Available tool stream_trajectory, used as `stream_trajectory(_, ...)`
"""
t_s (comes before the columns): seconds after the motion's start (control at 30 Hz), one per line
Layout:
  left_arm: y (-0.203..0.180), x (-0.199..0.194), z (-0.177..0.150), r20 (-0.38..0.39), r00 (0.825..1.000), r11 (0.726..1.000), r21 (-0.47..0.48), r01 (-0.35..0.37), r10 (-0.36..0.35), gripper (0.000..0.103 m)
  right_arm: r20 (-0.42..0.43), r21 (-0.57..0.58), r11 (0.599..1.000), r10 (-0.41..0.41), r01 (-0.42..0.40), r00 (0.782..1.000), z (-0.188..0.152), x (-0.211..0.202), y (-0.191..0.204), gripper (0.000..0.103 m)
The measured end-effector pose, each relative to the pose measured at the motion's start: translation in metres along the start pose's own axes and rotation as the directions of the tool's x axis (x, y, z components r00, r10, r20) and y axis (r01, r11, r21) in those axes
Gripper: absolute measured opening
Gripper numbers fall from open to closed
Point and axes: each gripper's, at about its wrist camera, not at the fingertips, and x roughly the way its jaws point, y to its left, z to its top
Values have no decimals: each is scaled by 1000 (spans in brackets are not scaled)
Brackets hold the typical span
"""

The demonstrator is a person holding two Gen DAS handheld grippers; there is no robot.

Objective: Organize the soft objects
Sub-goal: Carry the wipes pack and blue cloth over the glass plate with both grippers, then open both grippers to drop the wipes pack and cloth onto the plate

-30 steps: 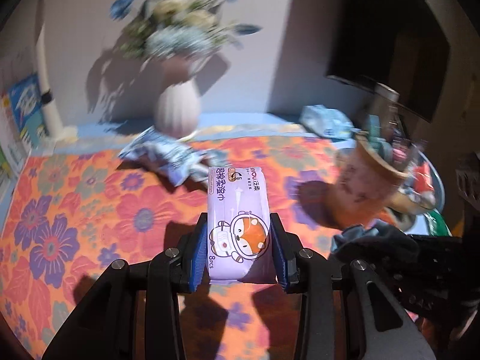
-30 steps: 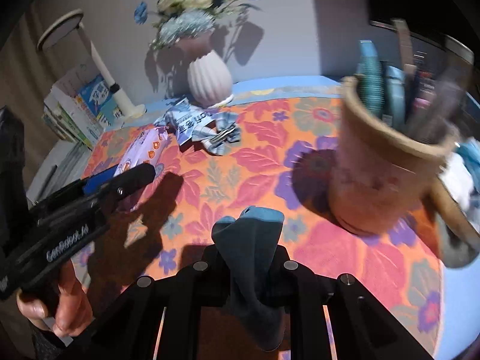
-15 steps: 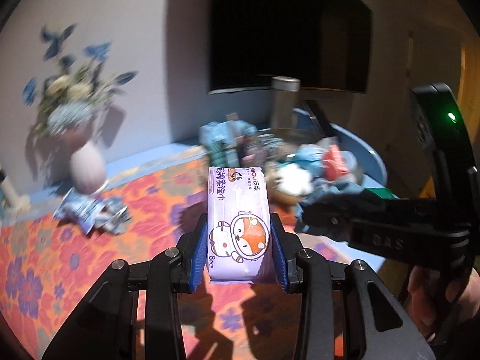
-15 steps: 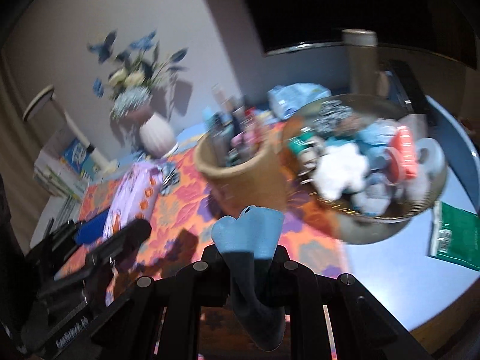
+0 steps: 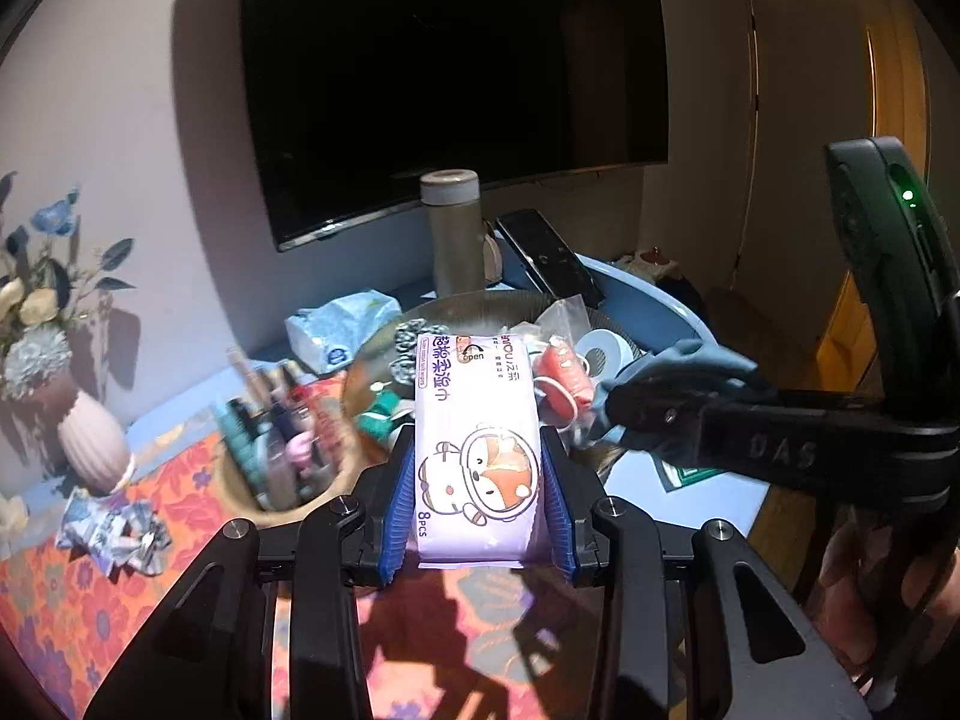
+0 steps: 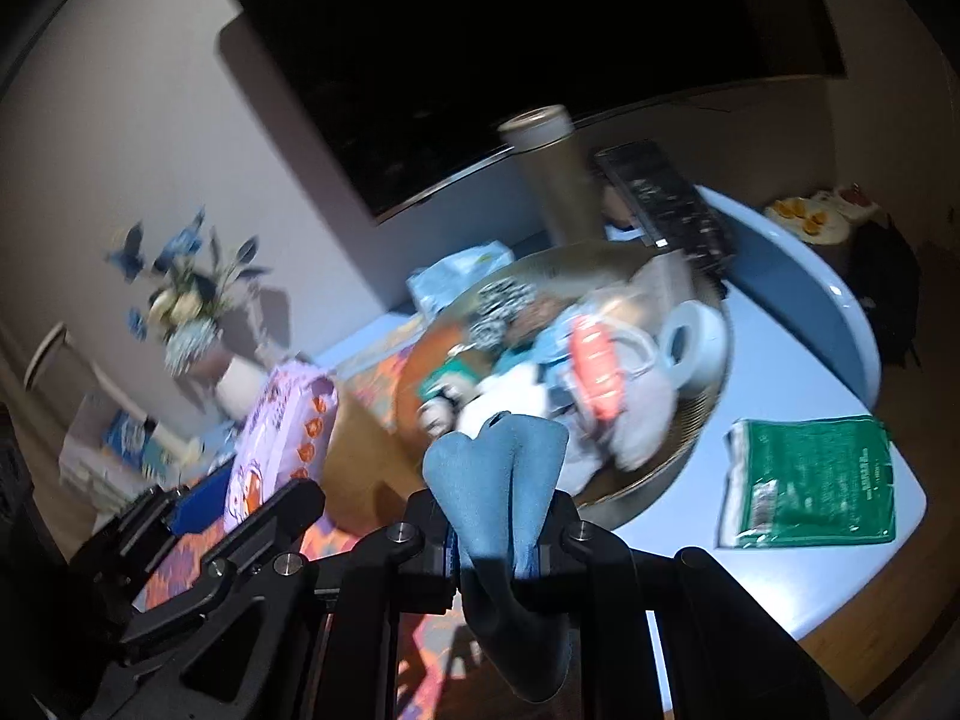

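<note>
Carrying two soft things at once, we had the left gripper [image 5: 477, 474] clamped on the purple wipes pack [image 5: 474, 420] and the right gripper [image 6: 495, 546] pinched tight on a blue cloth [image 6: 498, 468], both hanging in front of the wide bowl [image 6: 690, 444] already heaped with small items. We judged the main risk to be a spill — the heap sat high, and a pack dropped on top could slide off the rim or knock the orange piece [image 6: 594, 369] out. The two grippers were close together, so they could bump over the bowl. Crowding it were the cup of pens [image 5: 282, 456] on one side and the tall flask [image 5: 453, 228] behind; the bare blue tabletop [image 6: 798, 312] beyond offered the only free room.
</note>
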Motion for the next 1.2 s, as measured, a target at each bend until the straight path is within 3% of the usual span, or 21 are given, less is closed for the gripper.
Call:
stream_trajectory(0.33,6,45,41,-15,1000,998,-64,4,-5,35,85,67,997,-34,28,996,57,14,-37,16)
stream_trajectory(0.63,17,91,50,-43,999,993,-114,-21,16,35,62,53,998,-36,33,997,100,64,-43,16)
stream_trajectory(0.7,20,99,51,-47,999,993,-115,-25,20,37,43,50,998,-29,27,999,106,77,-43,25)
stream_trajectory(0.73,21,103,51,-48,999,993,-112,-24,18,42,30,53,998,-31,29,999,109,84,-44,33)
stream_trajectory(0.77,21,107,52,-49,998,994,-109,-30,25,46,15,59,998,-34,33,999,111,90,-45,56)
stream_trajectory(0.8,21,110,51,-49,998,994,-105,-41,36,46,6,75,997,-27,27,1000,112,95,-48,67)
stream_trajectory(0.93,24,116,47,-76,997,994,-107,-34,26,49,23,100,995,6,-8,1000,109,93,-54,67)
stream_trajectory(1.03,24,110,44,-57,998,993,-106,-43,37,72,29,103,995,10,-13,1000,102,86,-56,68)
stream_trajectory(1.2,11,84,44,-7,999,997,-53,-54,53,74,50,105,994,17,-22,999,92,66,-56,68)
